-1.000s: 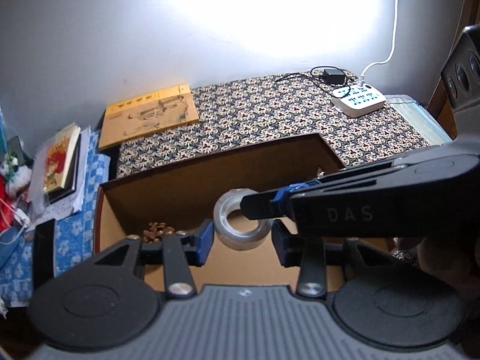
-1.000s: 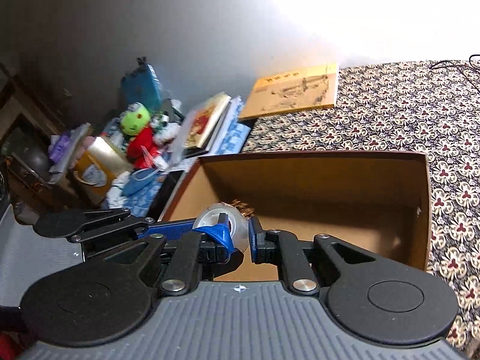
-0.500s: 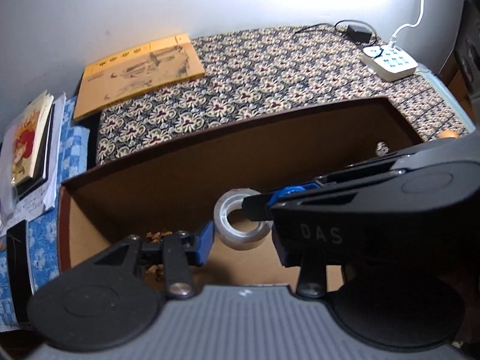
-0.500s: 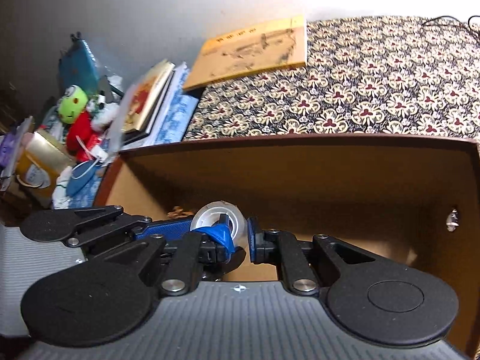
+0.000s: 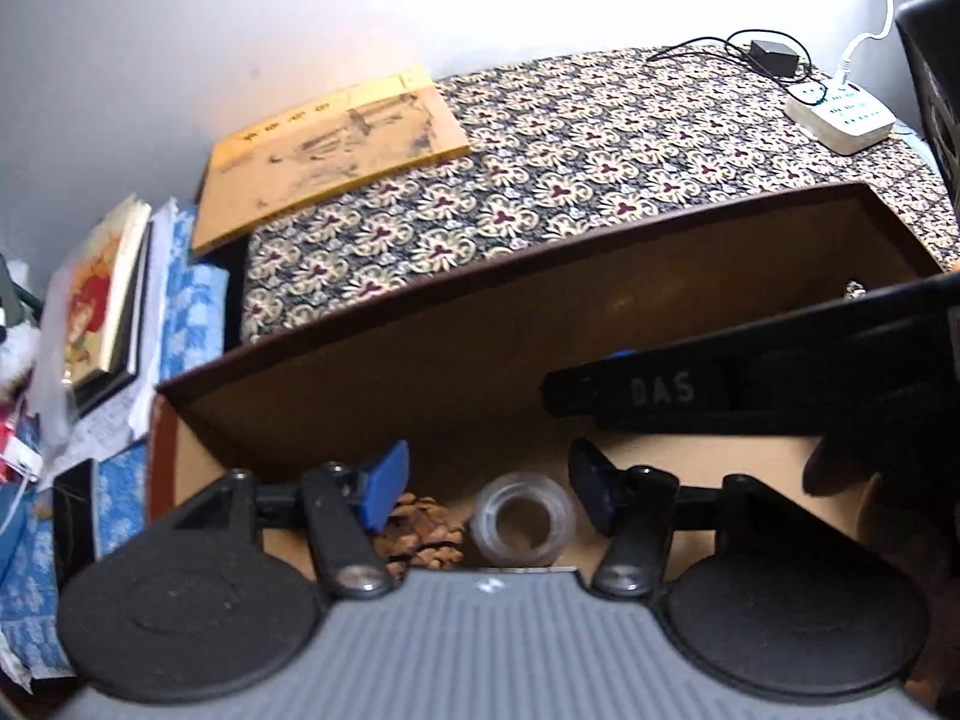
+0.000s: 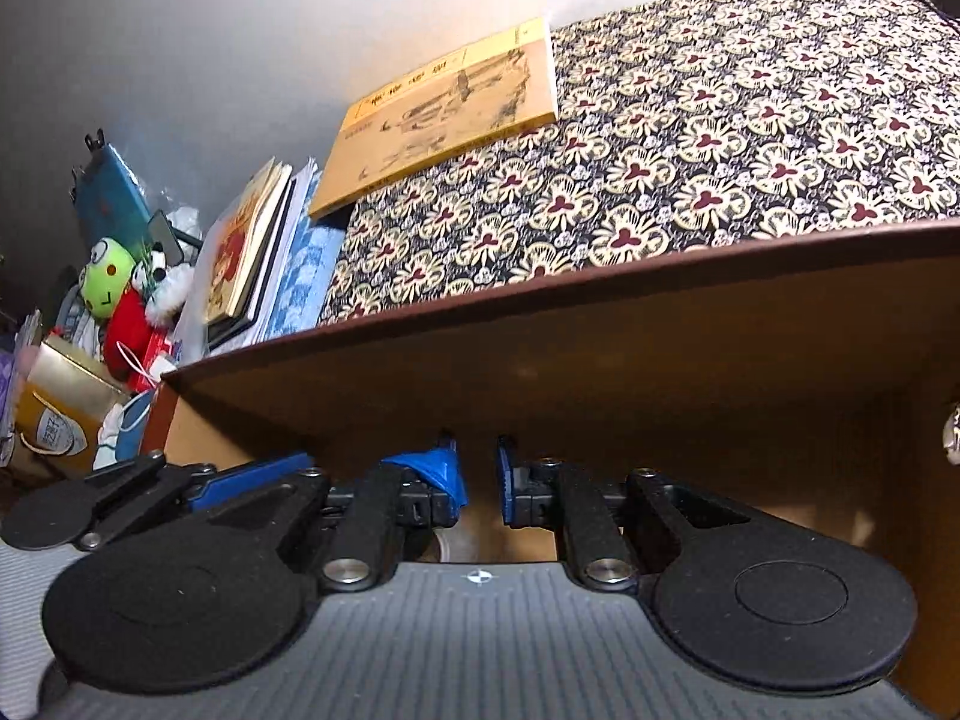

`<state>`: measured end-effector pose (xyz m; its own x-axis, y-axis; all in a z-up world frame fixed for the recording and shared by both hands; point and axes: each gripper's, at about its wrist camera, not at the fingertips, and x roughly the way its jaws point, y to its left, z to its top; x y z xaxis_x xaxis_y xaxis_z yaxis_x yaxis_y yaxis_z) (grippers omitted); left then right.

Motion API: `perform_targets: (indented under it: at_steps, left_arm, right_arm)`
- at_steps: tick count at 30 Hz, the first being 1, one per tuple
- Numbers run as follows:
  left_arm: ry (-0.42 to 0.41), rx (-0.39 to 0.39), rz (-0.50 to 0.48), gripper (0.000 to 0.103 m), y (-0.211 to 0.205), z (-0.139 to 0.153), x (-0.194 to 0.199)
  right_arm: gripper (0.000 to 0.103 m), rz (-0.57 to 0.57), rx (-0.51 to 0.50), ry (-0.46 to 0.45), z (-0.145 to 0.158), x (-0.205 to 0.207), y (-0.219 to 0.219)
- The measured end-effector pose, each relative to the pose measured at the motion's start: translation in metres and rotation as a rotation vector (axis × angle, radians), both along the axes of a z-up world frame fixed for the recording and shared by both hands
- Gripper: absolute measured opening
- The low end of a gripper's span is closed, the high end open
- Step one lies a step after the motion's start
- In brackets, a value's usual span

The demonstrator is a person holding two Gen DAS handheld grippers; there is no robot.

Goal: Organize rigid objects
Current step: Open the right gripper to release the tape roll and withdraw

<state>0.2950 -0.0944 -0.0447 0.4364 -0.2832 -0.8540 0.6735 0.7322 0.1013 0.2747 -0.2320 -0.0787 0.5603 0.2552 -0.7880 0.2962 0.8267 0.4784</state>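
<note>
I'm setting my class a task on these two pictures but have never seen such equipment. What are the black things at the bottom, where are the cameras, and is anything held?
There is no robot. A person holds a two-fingered grabbing tool in each hand, and each tool has a wide-angle camera looking along its jaws. One picture comes from the left gripper, the other from the right gripper. Both are at an open cardboard box on a patterned cloth, near a yellow book. A clear tape roll and a pine cone lie on the box floor. Both pairs of jaws stand apart, holding nothing.
</note>
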Motion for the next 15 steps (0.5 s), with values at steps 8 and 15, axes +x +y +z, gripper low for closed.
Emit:
perform_targets:
  at_steps: [8,15]
  left_arm:
    - [0.01,0.025,0.076,0.065,0.007,0.004,-0.002]
    - [-0.002,0.034,0.136,0.065,0.024,0.009,-0.009]
  right_arm:
    - [0.0,-0.025,-0.005,0.0,0.008,-0.01,-0.004]
    - [0.001,-0.031,0.004,0.012,0.026,-0.028,-0.003]
